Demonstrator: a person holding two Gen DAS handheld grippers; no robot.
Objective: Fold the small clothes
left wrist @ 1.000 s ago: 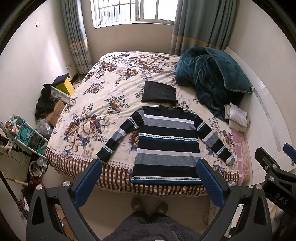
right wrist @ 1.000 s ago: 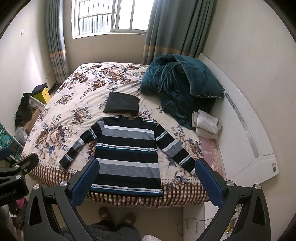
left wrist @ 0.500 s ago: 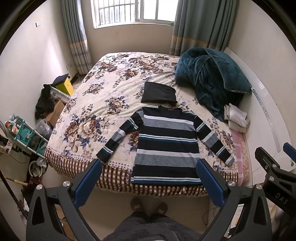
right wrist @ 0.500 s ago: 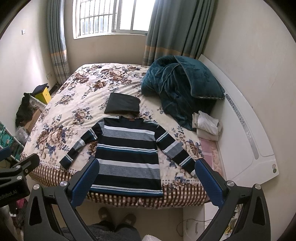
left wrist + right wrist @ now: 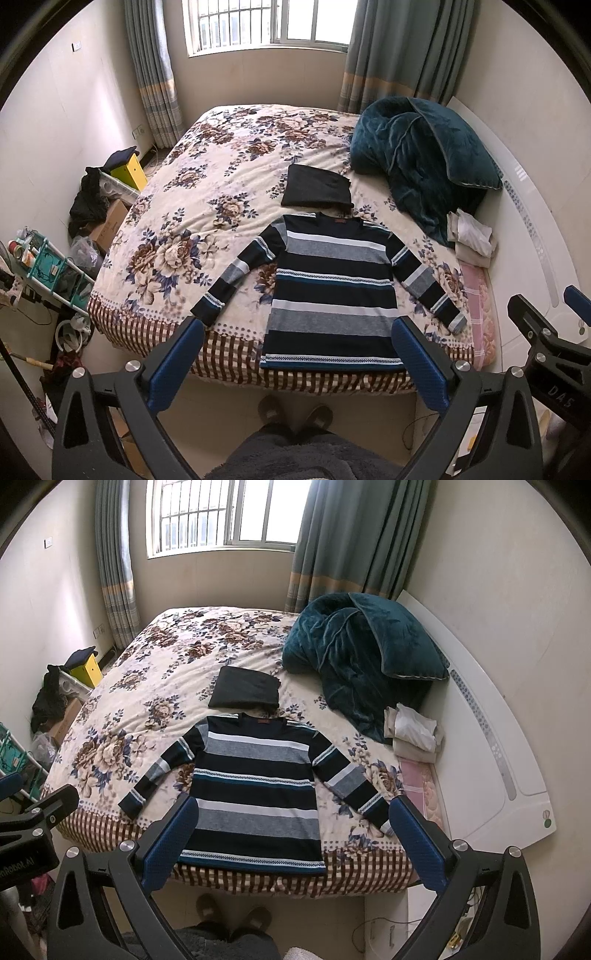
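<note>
both views unchanged; left gripper (image 5: pixel 297 341), right gripper (image 5: pixel 293 821) jaws wide; striped sweater (image 5: pixel 332 291) flat.

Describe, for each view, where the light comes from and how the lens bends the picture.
Left wrist view: daylight enters through the window, blown out white; the headboard bows into a curve and the corners go black. Right wrist view: the same window glares, the striped sweater stays sharp and evenly lit, the walls curve.

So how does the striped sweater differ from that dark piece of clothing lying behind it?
The striped sweater lies spread flat, sleeves out; the black garment is folded into a compact rectangle. The sweater has navy, grey, white and teal bands; the black garment is plain. Both rest on the floral bedspread.
</note>
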